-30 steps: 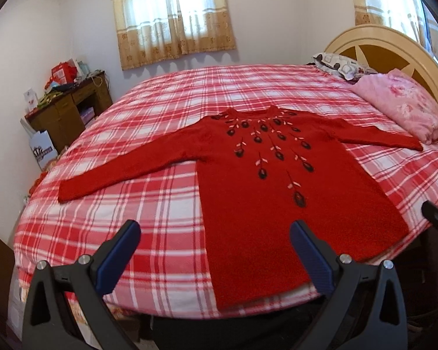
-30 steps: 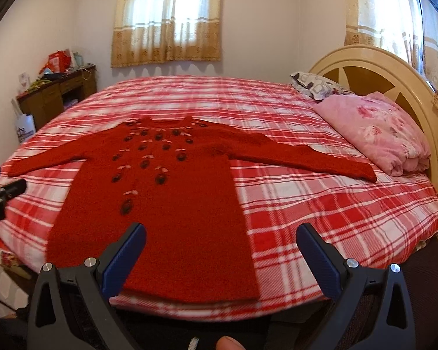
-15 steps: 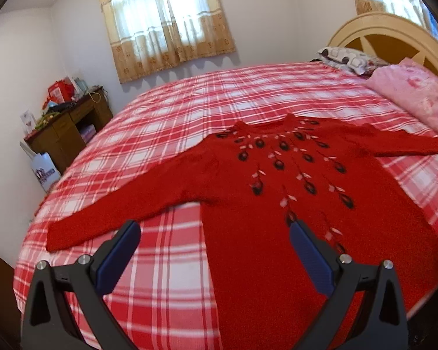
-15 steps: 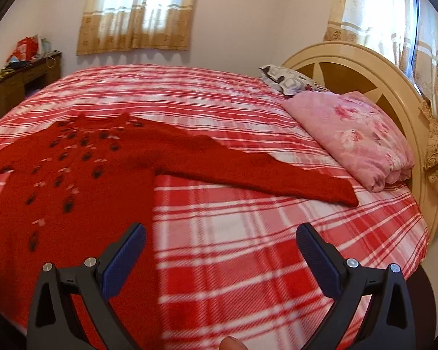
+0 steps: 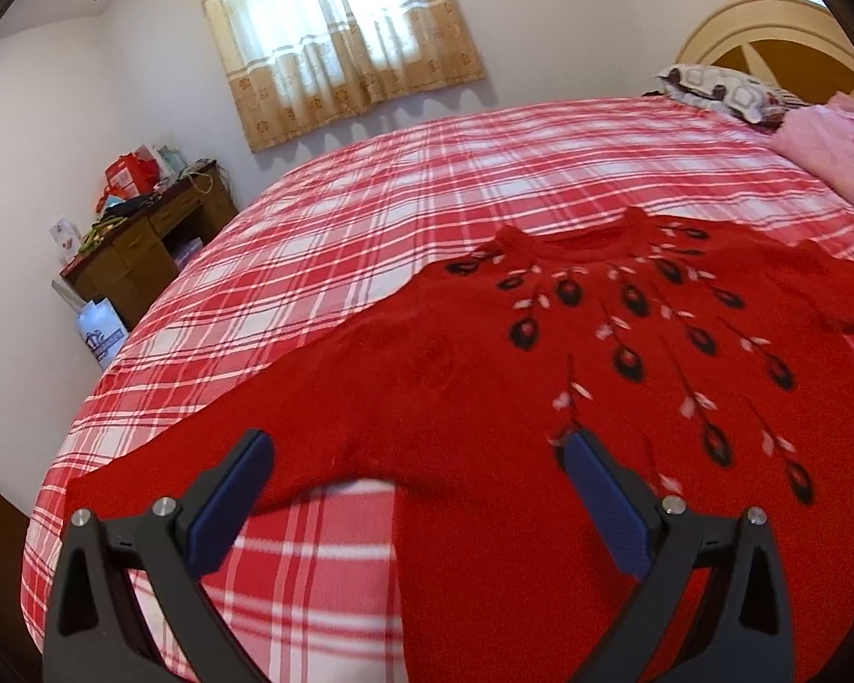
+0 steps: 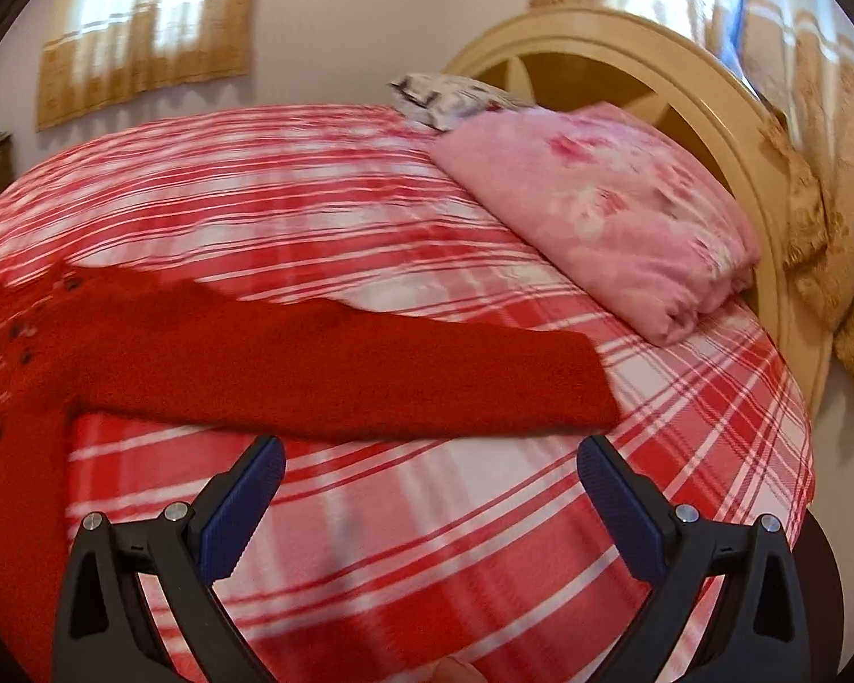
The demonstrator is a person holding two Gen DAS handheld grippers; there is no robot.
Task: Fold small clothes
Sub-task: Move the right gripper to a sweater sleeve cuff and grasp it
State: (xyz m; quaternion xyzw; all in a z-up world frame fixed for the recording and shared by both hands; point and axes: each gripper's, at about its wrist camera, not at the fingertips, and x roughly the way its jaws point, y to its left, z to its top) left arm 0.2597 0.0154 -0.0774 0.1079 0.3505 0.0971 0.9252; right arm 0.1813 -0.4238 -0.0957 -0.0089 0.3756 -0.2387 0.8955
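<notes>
A red knitted sweater [image 5: 626, 398] with dark leaf motifs lies flat, front up, on the red-and-white plaid bed [image 5: 370, 239], both sleeves spread out. My left gripper [image 5: 421, 455] hangs open just above the left sleeve near the armpit, holding nothing. In the right wrist view the other sleeve [image 6: 370, 375] stretches to the right, its cuff near the pink bedding. My right gripper [image 6: 432, 461] is open and empty, just in front of that sleeve's lower edge.
A folded pink floral blanket [image 6: 603, 210] and a patterned pillow [image 6: 455, 97] lie against the rounded wooden headboard [image 6: 626, 62]. A cluttered wooden desk [image 5: 142, 227] with a white bag [image 5: 99, 330] stands left of the bed. Curtained window [image 5: 336, 34] behind.
Both grippers have moved forward over the bed and apart, the left toward the left sleeve, the right toward the right sleeve. Both stay open. The sweater has not moved.
</notes>
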